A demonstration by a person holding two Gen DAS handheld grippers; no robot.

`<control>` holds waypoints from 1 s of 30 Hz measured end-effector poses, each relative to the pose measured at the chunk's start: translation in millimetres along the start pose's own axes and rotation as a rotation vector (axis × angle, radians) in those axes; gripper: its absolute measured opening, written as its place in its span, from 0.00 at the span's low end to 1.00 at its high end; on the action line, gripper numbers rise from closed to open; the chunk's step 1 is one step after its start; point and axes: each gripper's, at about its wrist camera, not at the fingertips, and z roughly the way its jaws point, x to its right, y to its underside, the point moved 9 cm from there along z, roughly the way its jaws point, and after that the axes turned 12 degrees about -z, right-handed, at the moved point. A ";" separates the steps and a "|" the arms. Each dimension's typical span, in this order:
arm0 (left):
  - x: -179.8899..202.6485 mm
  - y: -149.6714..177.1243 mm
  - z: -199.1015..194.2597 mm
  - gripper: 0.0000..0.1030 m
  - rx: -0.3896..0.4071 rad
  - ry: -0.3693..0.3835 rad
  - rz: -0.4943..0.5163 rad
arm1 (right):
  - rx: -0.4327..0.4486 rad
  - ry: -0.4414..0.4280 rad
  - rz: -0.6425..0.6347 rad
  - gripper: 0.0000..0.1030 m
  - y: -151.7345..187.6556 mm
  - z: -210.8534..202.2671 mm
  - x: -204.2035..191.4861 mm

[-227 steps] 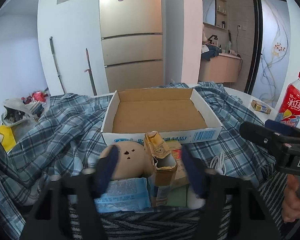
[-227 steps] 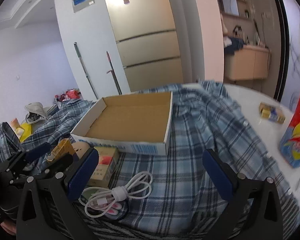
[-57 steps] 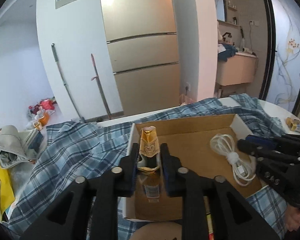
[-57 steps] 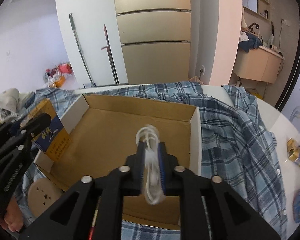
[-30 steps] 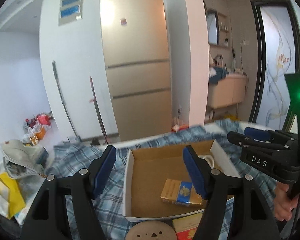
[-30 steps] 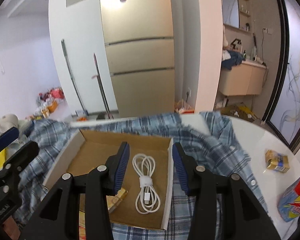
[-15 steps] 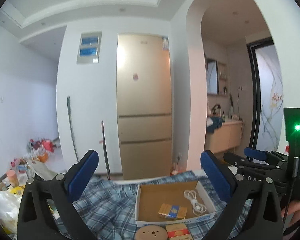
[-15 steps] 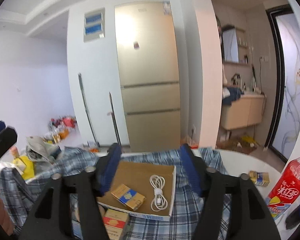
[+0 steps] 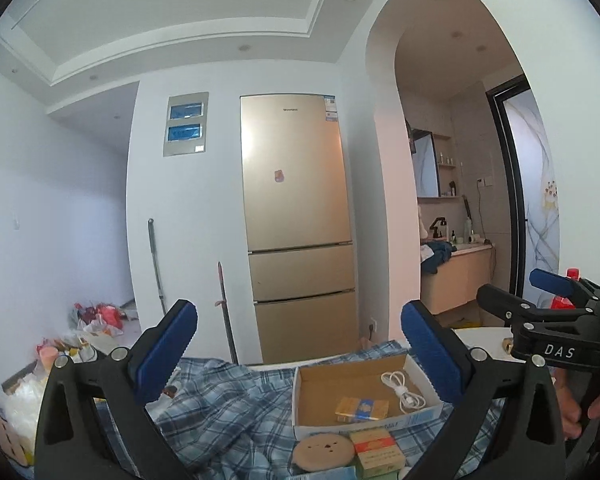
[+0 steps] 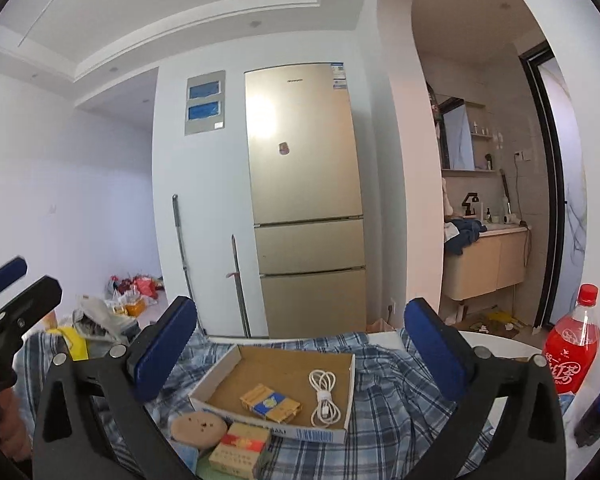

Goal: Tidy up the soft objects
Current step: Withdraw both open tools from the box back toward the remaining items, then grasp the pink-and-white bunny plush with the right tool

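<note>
Both grippers have pulled up and back since half a second ago, so the box (image 10: 342, 434) now sits small and low in each view, and more ceiling shows. The left gripper (image 9: 300, 348) and right gripper (image 10: 302, 340) both stand with jaws spread wide and nothing between them; I judge they are raised this way to clear the box rim and look over what remains.

Inside the box, the pack (image 10: 270, 400) lies flat toward 7 o'clock of the floor and the cable (image 10: 323, 396) lies coiled toward 3 o'clock, apart from each other. Laying them side by side leaves the far half of the floor free, likely for further items.

Outside, just beside the box's near wall at 7 o'clock, rest the disc (image 10: 198, 428) and the carton (image 10: 242, 448), touching one another on the plaid cloth (image 10: 388, 400). Beneath them a pale blue packet edge shows in the left view, too cropped to name. These look like the next candidates, being closest to both tools.

A bottle (image 10: 572, 350) stands at 3 o'clock of the box in the right view, well apart from it and off the cloth, seemingly not part of the sorting.
</note>
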 end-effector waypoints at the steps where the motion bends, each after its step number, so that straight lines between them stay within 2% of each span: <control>1: -0.8 4.0 -0.6 1.00 -0.009 0.007 -0.008 | -0.005 -0.004 -0.007 1.00 3.0 0.9 -1.2; 5: -5.4 17.0 2.8 1.00 -0.035 -0.005 -0.008 | -0.027 -0.008 -0.022 1.00 17.5 -0.2 -3.7; 9: -13.3 36.8 9.3 1.00 -0.097 -0.012 -0.018 | -0.061 -0.035 -0.018 1.00 31.7 2.1 -6.1; 20: -28.5 87.1 24.0 1.00 -0.226 -0.033 -0.023 | -0.199 -0.131 -0.020 1.00 82.0 9.2 -30.6; 24: -38.7 107.8 32.7 1.00 -0.273 -0.053 -0.065 | -0.288 -0.168 0.014 1.00 108.5 22.3 -35.4; 27: -47.7 115.4 32.5 1.00 -0.274 -0.070 -0.089 | -0.371 -0.190 0.033 1.00 129.6 32.8 -38.0; 30: -51.8 126.9 38.3 1.00 -0.308 -0.082 -0.101 | -0.453 -0.164 -0.006 1.00 149.7 41.6 -40.6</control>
